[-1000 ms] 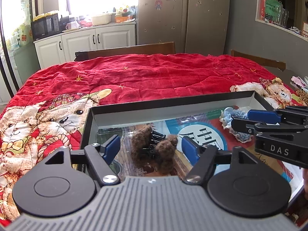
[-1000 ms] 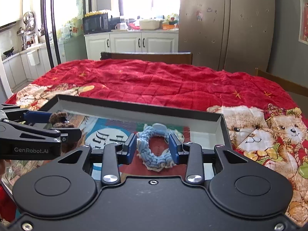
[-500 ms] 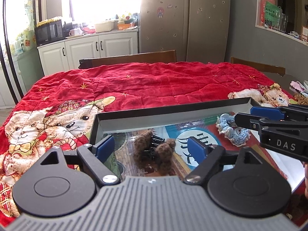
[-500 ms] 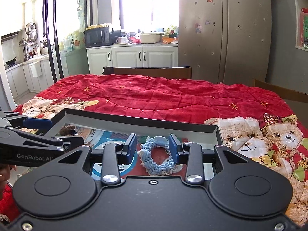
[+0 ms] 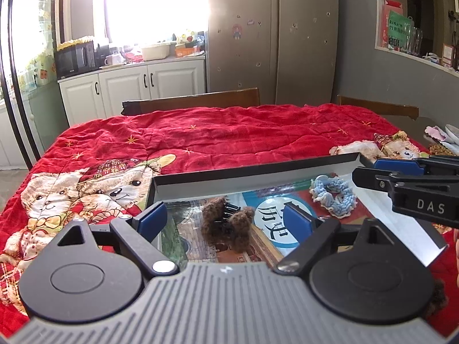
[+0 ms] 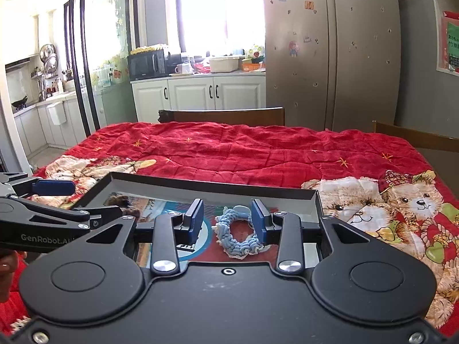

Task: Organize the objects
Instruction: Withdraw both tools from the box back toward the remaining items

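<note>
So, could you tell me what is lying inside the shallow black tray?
Inside the tray: a brown fuzzy hair claw and a blue crocheted scrunchie, on a printed picture. The grippers cover its near part.

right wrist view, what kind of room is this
Most likely a home kitchen with a dining area: a tall steel fridge, white cabinets with a microwave on the counter, and a table under a red teddy-bear blanket with wooden chairs.

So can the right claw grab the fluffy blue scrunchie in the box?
Probably yes. The fluffy blue scrunchie lies loose in the shallow black box, right ahead of the open right claw, with nothing covering it.
</note>
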A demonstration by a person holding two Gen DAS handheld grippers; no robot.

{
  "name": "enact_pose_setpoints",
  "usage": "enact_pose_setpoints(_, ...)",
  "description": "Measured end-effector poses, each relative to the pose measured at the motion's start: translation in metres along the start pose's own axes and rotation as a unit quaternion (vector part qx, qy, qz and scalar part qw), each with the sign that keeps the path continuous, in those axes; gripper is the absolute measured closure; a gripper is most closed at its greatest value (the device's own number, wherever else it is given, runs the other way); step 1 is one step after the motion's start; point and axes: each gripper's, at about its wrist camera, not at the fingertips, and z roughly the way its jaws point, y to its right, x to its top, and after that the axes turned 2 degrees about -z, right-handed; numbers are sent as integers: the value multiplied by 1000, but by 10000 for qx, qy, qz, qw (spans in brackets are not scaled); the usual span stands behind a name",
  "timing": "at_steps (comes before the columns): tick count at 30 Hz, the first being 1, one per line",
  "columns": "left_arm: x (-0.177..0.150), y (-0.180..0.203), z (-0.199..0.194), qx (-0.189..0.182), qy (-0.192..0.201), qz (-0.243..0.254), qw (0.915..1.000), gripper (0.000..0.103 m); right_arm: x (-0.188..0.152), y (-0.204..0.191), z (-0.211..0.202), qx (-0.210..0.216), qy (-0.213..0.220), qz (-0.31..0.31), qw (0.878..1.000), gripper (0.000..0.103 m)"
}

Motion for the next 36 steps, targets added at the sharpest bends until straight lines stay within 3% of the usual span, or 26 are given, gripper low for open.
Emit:
enact_pose_setpoints(11, -2, 9, -36, -26, 268, 214, 9994, 1, 0, -1, -35, 93, 34, 42, 9999, 65)
enact_pose_setpoints(18, -5, 13, -57, -64, 383, 298, 9988, 1, -5, -1, -56, 146, 37, 41, 9999, 65)
enact_pose_setpoints(36, -25, 23, -121, -199, 689, 687, 9951, 0, -29, -26, -127, 349, 187, -366, 9985, 53)
